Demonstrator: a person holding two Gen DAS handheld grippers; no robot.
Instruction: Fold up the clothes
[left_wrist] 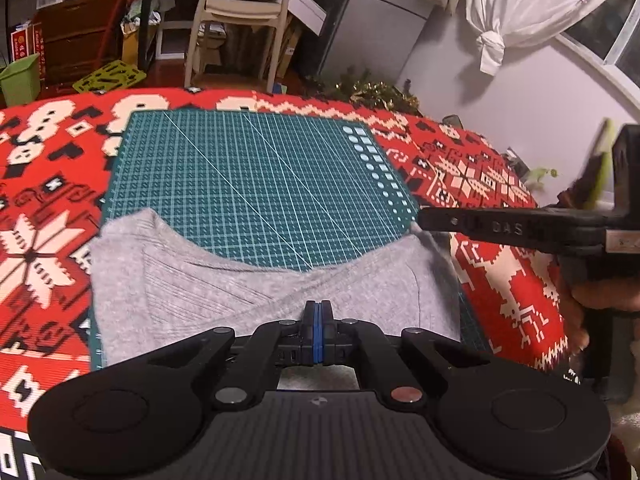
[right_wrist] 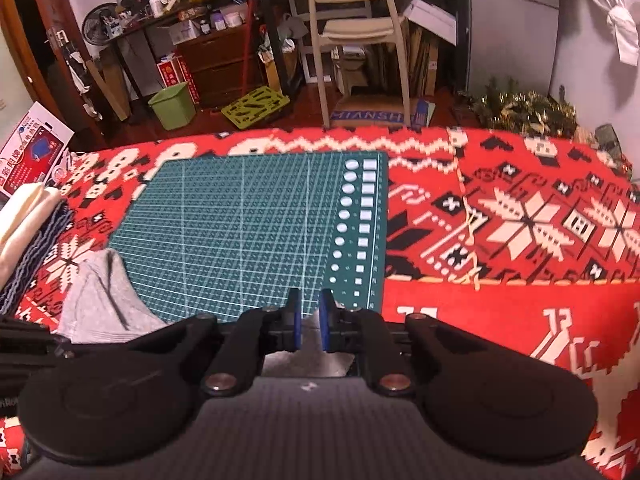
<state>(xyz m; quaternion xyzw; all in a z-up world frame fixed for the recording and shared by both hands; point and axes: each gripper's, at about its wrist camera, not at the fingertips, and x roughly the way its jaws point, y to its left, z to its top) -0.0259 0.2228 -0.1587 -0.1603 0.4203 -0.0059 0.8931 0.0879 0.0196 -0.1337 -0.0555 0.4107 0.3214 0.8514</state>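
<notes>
On the green gridded cutting mat [left_wrist: 248,184], near edge, lies the grey knit garment [left_wrist: 224,300]. Left claw [left_wrist: 318,312] pinched together on its fabric; right claw [right_wrist: 309,320] apart, at the corner. Mid-fold, I judge; next I close right, then lift both.

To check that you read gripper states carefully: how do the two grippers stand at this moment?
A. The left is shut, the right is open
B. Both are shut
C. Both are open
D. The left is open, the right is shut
A: the left gripper has its blue pads pressed together above the grey garment, though a pinch on the cloth cannot be confirmed, while the right gripper shows a clear gap between its pads over the green cutting mat.
</notes>
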